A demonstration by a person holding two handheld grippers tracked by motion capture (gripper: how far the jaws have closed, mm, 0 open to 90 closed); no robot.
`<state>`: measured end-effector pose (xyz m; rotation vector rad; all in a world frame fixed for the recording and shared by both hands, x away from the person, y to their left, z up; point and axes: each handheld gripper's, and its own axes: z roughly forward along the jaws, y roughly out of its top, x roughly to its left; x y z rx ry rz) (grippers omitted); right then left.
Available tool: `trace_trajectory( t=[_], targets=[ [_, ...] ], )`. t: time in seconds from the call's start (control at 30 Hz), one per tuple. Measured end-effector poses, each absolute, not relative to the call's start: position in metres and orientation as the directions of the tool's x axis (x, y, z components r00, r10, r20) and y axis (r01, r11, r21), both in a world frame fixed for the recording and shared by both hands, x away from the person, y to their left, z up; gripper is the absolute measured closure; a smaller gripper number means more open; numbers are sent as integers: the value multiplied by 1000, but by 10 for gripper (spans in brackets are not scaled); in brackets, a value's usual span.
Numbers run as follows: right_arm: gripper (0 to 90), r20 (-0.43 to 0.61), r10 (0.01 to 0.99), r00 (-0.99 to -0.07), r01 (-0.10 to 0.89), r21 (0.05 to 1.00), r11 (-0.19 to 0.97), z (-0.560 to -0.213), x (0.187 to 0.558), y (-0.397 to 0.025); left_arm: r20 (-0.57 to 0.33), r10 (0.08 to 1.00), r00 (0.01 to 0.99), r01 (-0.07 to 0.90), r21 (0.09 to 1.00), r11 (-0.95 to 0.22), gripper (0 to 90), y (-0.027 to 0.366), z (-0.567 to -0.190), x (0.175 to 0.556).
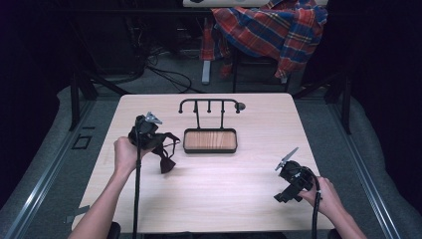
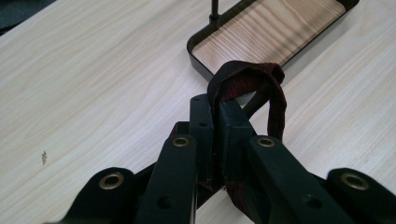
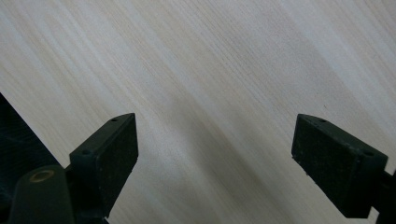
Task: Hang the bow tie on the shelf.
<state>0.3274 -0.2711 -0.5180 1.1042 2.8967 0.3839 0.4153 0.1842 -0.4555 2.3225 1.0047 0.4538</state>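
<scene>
Pinching a dark red strap [image 2: 275,100], left gripper [image 2: 217,121] beside bare wooden tray [image 2: 271,28]; right gripper [image 3: 215,154] jaws spread.

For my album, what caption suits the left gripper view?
Left hand-held gripper clamped on a dark red strap, near a wood-bottomed tray.

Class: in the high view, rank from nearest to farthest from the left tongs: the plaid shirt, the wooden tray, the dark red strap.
1. Dark red strap: clamped in the left tongs.
2. Wooden tray: table centre, just right of them.
3. Plaid shirt: beyond the table, on a chair.
</scene>
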Motion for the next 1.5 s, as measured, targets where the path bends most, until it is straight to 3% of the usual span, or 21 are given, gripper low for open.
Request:
trace_trajectory(
  t=[1.5],
  targets=[
    [143,75,657,-750,654,230,720,-518,327,-272,59,735,676,502,692,-518,852,165,-426,439]
  ],
)
